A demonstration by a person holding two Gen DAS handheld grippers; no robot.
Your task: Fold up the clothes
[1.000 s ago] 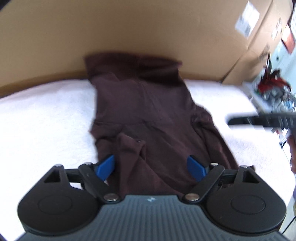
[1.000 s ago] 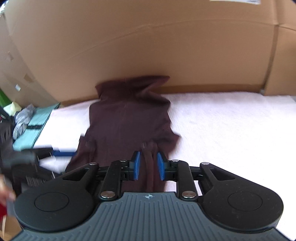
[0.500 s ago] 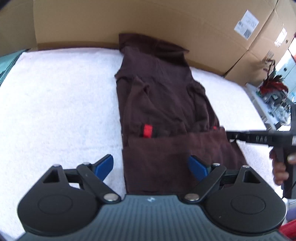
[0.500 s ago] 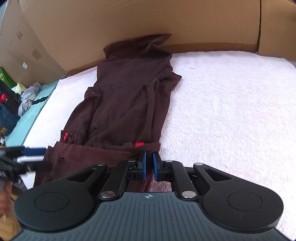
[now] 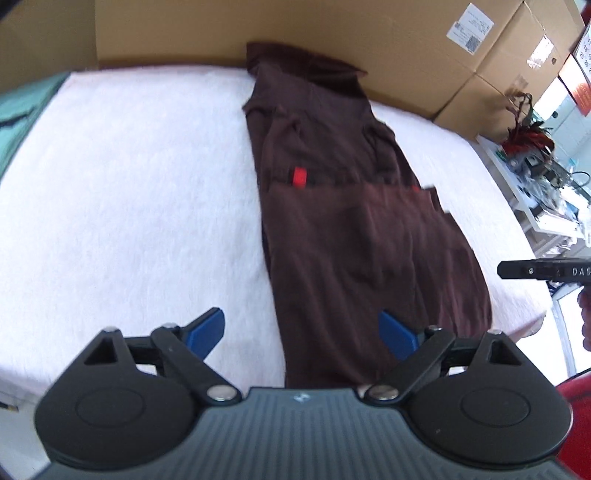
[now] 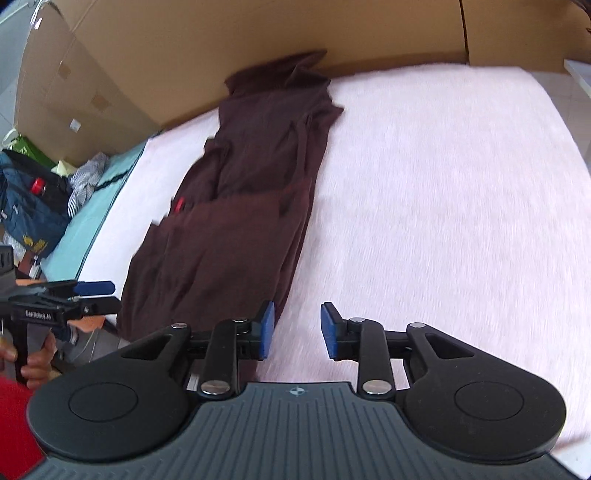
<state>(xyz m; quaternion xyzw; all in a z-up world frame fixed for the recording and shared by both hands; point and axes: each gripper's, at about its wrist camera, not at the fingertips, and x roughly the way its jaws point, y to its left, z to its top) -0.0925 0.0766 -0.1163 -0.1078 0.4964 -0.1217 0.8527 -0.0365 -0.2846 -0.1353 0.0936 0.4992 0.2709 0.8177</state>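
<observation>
Garment (image 5: 351, 229), dark brown, lies flat in a long strip on the white fuzzy bench (image 5: 129, 192), running from 6 o'clock near the cameras up to 12 o'clock, where its far end climbs against the cardboard boxes (image 5: 369, 33). Near half is doubled over the far half; a red tag (image 5: 299, 176) shows at the fold edge. Its nearest hem is cut off behind the gripper body in the left wrist view. What kind of garment it is cannot be made out. Motion blur smears its edges.

Left gripper (image 5: 303, 330): fingers spread wide, released, nothing pinched. The left blue finger sits over bare bench, the right one over the cloth; whether either touches cannot be told.

Right gripper (image 6: 297, 330): fingers have just been opening, now parted with only bench pile between them, grasping nothing. Its left finger is just beside the garment's right edge at 9 o'clock.

In the left view, at 3 o'clock, the other gripper's black bar enters, mostly cropped, with part of a hand (image 5: 585, 317). In the right view, at 8 o'clock, a hand (image 6: 35, 363) grips the left tool's handle. Clutter at 9 o'clock off the bench is blurred: a blue bag (image 6: 29, 214) and striped cloth.
</observation>
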